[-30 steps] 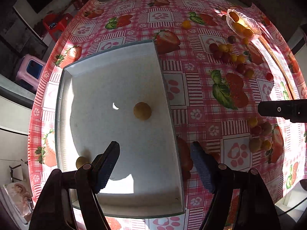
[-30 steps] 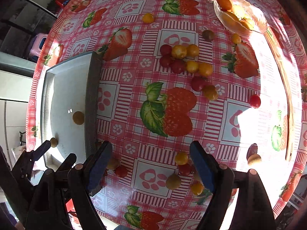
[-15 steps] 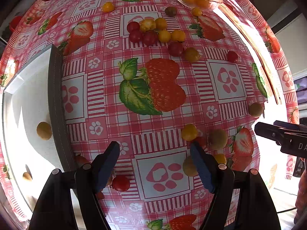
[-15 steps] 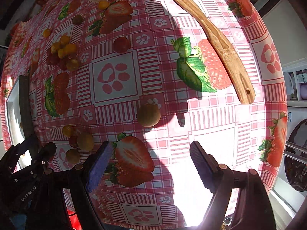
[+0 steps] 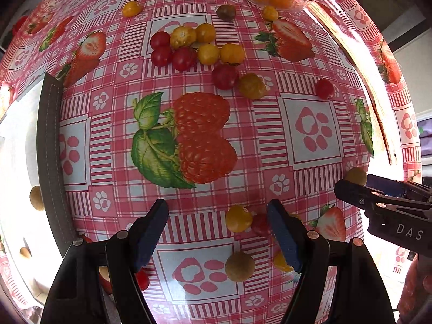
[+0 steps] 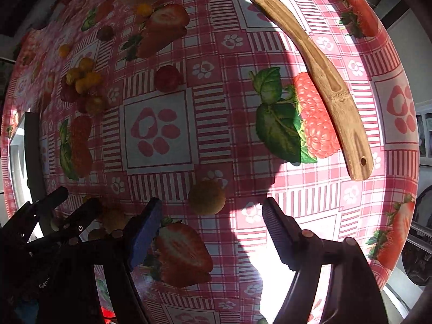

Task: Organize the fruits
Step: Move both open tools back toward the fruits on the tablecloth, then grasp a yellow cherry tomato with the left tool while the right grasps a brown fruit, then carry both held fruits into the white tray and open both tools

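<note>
Right wrist | round yellow-brown fruit [image 6: 206, 197] on tablecloth, shadowed | right tool [image 6: 210, 229] spread, narrowing, nothing pinched

Open counter [image 5: 270, 140] across the middle, over the big printed berry: clear passage. Ahead, a tight clump of small fruits [image 5: 189, 46] blocks the way to the glass bowl [image 5: 302, 0]. Tray wall [image 5: 48, 140] bounds the left. Loose fruits [image 5: 239, 243] crowd the near patch. Wooden stick [image 6: 324, 75] bars the right edge.
</note>
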The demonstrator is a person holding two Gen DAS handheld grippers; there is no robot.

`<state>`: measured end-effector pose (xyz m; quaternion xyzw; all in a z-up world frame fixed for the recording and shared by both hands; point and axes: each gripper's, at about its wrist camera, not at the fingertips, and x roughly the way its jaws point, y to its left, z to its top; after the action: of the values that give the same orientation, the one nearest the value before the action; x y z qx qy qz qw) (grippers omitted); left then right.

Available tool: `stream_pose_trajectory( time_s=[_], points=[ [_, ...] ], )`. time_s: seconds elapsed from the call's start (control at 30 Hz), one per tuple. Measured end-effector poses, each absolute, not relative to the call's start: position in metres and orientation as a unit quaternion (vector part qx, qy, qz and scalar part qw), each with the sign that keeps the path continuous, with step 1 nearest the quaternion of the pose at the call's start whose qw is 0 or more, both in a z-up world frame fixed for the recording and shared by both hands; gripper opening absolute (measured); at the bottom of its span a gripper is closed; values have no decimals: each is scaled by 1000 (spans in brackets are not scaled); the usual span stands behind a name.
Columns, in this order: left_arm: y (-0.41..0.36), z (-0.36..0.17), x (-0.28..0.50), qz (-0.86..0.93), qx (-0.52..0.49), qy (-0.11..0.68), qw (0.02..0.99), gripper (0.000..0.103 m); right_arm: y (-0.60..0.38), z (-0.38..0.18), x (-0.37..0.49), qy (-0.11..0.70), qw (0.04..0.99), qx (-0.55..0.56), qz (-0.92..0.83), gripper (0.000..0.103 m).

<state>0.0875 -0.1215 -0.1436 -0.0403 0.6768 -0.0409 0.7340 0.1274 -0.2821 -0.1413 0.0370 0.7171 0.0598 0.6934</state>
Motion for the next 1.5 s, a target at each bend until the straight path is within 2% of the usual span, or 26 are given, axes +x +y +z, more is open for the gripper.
stream_pose_trajectory(
  time_s=[0.13, 0.3, 0.37, 0.47, 0.5, 0.53, 0.57, 0.77, 1.0, 1.5],
  points=[
    [-132, -145, 87, -38, -29, 679, 733, 77, -270, -145, 129, 716, 695, 22, 58, 61],
    [-141, -153, 77, -30, -11, 677, 735, 76, -256, -143, 118, 715, 696, 11, 55, 53],
    [-149, -156, 77, -24, -2, 673, 739, 70, -252, -146, 110, 713, 699, 10, 53, 47],
    [-150, -150, 71, -23, 3, 669, 743, 54, -252, -146, 108, 712, 700, 9, 52, 37],
    [-149, -148, 72, -22, 2, 668, 744, 43, -254, -147, 109, 712, 700, 10, 54, 31],
    [-149, -147, 72, -23, -1, 666, 745, 29, -260, -147, 111, 711, 701, 9, 56, 31],
    [-147, -145, 72, -24, -5, 666, 745, 22, -258, -147, 110, 710, 701, 8, 58, 31],
    [-117, -140, 69, -36, -77, 665, 742, 21, -264, -141, 94, 708, 703, 27, 64, 31],
    [-85, -132, 57, -33, -108, 662, 741, 21, -270, -134, 80, 705, 705, 36, 68, 31],
    [-33, -94, 34, -20, -110, 635, 765, 21, -262, -110, 69, 699, 709, 30, 86, 31]
  ],
)
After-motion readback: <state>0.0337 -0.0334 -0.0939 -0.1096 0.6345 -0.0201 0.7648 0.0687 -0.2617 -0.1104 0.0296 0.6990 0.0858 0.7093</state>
